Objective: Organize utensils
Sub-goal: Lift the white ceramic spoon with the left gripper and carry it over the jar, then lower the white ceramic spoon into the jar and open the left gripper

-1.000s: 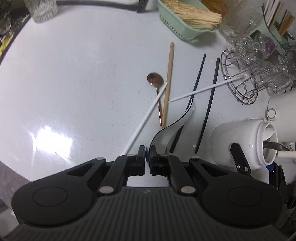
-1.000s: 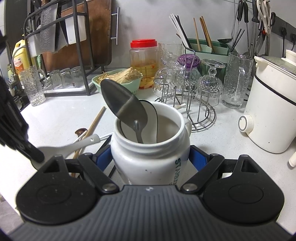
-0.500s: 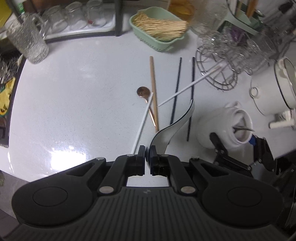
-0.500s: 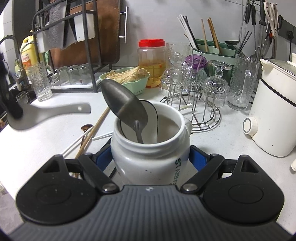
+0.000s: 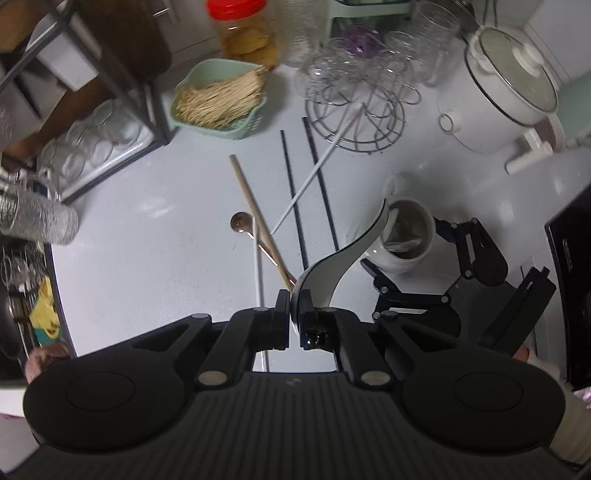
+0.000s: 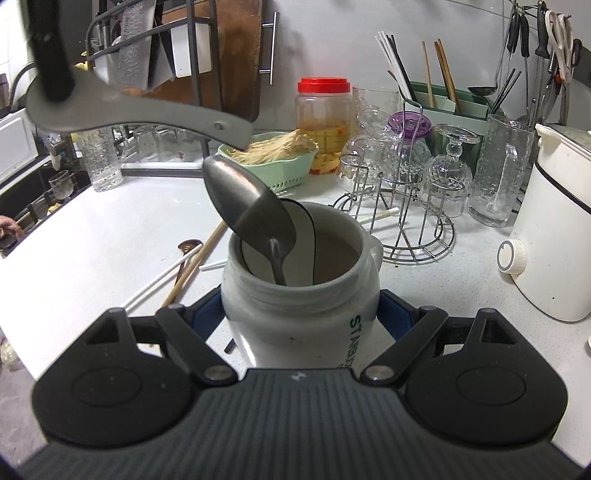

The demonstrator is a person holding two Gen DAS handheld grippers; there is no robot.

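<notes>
My left gripper (image 5: pixel 294 316) is shut on a white ceramic spoon (image 5: pixel 345 254), held high above the counter with its handle end over the white jar (image 5: pixel 406 236). In the right wrist view the spoon (image 6: pixel 140 114) hangs above and left of the jar (image 6: pixel 301 310). My right gripper (image 6: pixel 301 314) is shut on the jar, which holds a metal spoon (image 6: pixel 247 206) and a white spoon. On the counter lie a copper spoon (image 5: pixel 240 223), a wooden chopstick (image 5: pixel 255 210), two black chopsticks (image 5: pixel 295 199) and two white chopsticks (image 5: pixel 314 170).
A wire glass rack (image 5: pixel 354 110) with glasses, a green basket (image 5: pixel 218 99), a red-lidded jar (image 5: pixel 243 33) and a white cooker (image 5: pixel 509 77) stand at the back. A dish rack (image 5: pixel 92 122) is at the left. A utensil caddy (image 6: pixel 450 99) stands behind the glasses.
My left gripper has risen and moved right with the white spoon, bringing its handle end over the jar. The right gripper has stayed on the jar.
</notes>
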